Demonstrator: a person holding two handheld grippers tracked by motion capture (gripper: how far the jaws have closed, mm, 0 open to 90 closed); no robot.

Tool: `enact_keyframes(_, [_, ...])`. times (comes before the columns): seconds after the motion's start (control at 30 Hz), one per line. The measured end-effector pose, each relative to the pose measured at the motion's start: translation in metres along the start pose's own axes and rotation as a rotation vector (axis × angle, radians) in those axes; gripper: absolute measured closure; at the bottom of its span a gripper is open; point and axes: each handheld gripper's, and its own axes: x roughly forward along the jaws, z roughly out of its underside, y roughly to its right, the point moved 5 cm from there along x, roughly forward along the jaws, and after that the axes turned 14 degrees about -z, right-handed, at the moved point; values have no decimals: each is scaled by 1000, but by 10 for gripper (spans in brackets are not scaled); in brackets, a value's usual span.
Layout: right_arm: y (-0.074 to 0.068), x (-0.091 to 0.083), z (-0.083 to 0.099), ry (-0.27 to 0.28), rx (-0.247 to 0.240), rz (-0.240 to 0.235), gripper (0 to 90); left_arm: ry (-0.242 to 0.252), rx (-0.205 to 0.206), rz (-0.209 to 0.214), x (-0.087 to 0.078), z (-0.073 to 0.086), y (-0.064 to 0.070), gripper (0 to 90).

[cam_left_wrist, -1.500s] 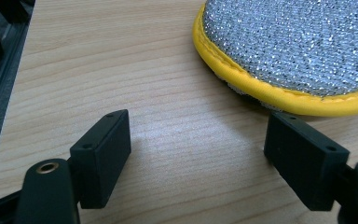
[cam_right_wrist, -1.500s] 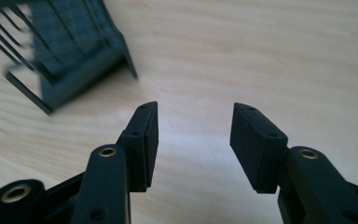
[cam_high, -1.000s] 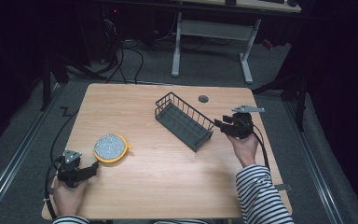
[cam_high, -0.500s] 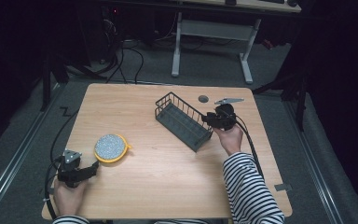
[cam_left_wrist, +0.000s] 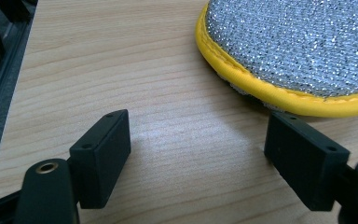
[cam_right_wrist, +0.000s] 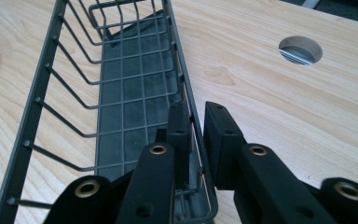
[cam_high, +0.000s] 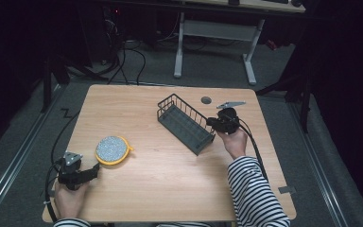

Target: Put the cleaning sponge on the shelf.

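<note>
- While the right hand-held gripper is clenched on the wire wall of the basket, its jaws stand one inside and one outside the rim, at the end of the basket near the person.
- The basket lies on the counter, to the right of the middle, with its long side running diagonal; it looks flat on the wood, not lifted, though I cannot say this for sure.
- The left hand-held gripper is released, with jaws wide apart, and it is low over the counter just before the scrubber; nothing is between the jaws.
- The scrubber, a round silver pad with a yellow edge, lies at the left front of the counter, well apart from the basket.
- As I judge it, the work is at an early stage: the basket is gripped, but the scrubber is not yet taken and the basket has nothing in it.
- What is left, probably, is to grasp the scrubber and bring it to the basket, or to pull the basket closer.
- A round cable hole is in the counter behind the basket, near the right hand; it is not in the way.
- Between the scrubber and the basket the wood is bare, so I see no obstacle there.
</note>
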Motion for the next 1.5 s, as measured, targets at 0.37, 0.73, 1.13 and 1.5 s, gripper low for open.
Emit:
enact_keyframes(0.37, [-15,-3,6,-23,-44,-19,850,-1,0,2,0,0,0,228])
enact_keyframes(0.73, [-37,-11,26,-28,-34,13,848,0,4,0,0,0,0,227])
enact_keyframes(1.13, [-55,-25,46,-29,-21,21,845,0,4,0,0,0,0,227])
enact_keyframes(1.5, [-55,-42,56,60,46,35,547,1,-13,10,0,0,-1,229])
